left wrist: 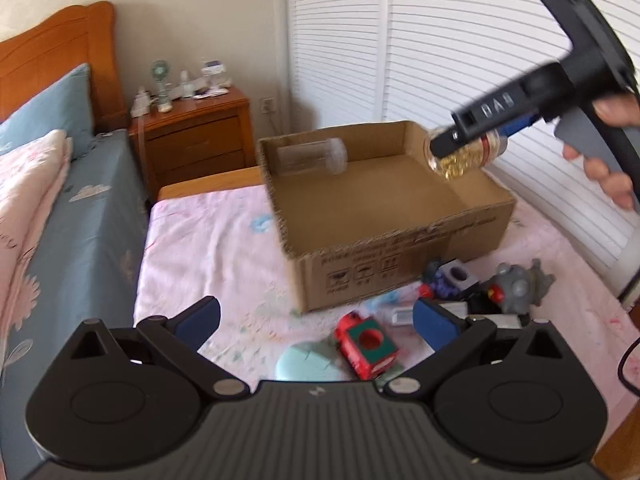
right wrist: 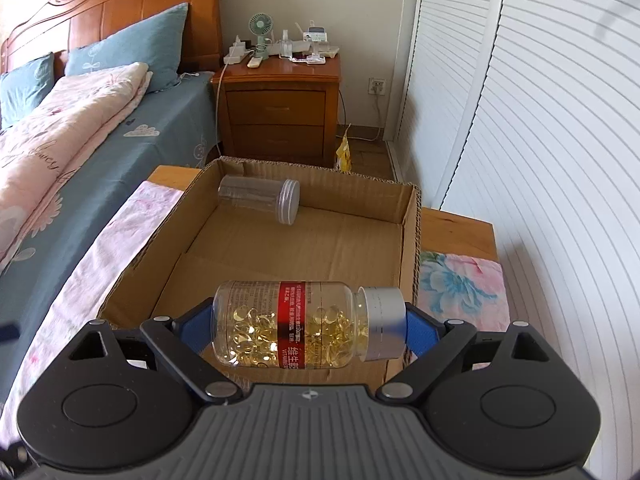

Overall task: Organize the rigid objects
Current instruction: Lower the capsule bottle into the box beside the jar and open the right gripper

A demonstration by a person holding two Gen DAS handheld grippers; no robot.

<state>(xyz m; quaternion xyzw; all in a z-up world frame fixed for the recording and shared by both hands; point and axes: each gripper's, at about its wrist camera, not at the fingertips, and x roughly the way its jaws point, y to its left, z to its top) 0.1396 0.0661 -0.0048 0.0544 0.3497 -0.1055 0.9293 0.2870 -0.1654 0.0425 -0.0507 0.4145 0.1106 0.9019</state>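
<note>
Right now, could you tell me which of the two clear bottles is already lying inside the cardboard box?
The empty clear jar, on its side at the cardboard box's far end. The capsule bottle, with yellow capsules and a red label, is clamped in the right tool.

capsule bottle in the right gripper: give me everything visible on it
The capsule bottle is clear, plastic-looking, with a silver screw cap, a red label band and printed text. It is partly filled with translucent yellow softgels. It lies sideways, slightly tilted, cap toward the right of the right wrist view. The right gripper clamps it end to end: one blue pad on the base, the other on the cap. It hangs in the air over the near edge of the cardboard box, touching nothing else visible.
</note>
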